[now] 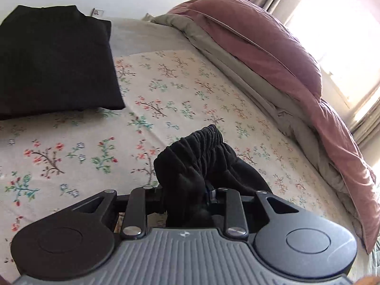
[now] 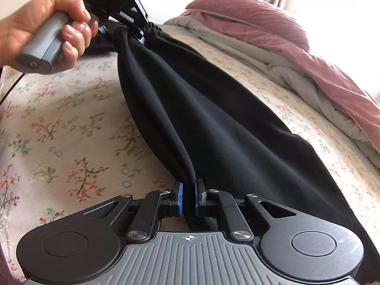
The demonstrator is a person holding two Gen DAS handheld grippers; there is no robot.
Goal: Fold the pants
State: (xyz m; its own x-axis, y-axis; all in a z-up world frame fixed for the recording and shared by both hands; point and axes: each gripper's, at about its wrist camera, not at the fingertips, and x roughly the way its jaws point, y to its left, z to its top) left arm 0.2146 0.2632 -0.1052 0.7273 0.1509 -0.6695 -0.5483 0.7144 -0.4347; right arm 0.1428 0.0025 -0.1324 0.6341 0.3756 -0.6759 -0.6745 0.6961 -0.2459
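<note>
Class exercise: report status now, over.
Left hand-held gripper shut on pants waistband. Right hand-held gripper shut on the pants. Folded black garment lies clear.

Floral sheet – pink duvet heaped beside the window.

bed: floral sheet | folded black garment | pink duvet
</note>
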